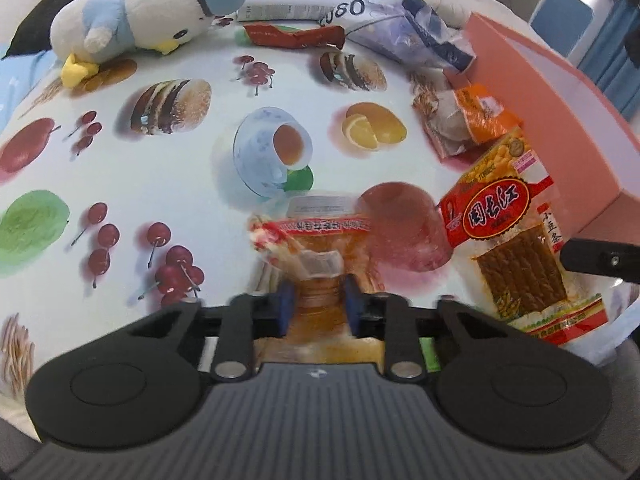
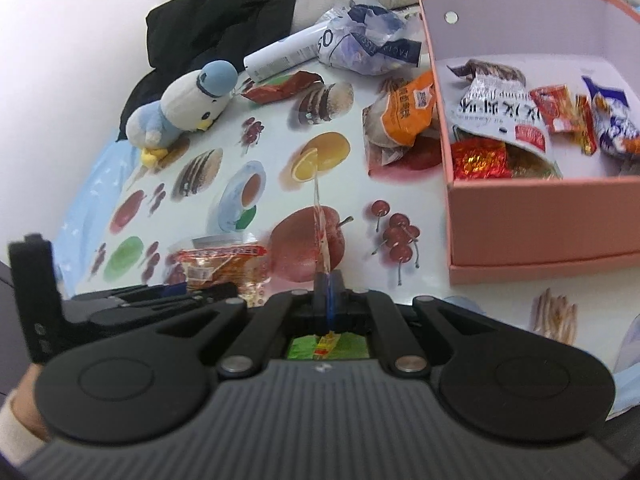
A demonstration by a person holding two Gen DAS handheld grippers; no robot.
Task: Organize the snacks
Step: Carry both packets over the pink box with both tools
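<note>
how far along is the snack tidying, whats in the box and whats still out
Done: several packets already lie in the pink box. In hand: right gripper pinches a red flat pack; left gripper closes on an orange pouch. Left: orange-labelled pack and red wrapper on the table.

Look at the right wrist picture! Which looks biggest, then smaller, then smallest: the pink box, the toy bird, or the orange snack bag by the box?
1. Pink box, by far the biggest.
2. Toy bird.
3. Orange snack bag, though it looks close to the bird in size, so those two are unsure.

Fruit-print tablecloth [image 1: 192, 184], white wall [image 2: 60, 40] (bright)
</note>
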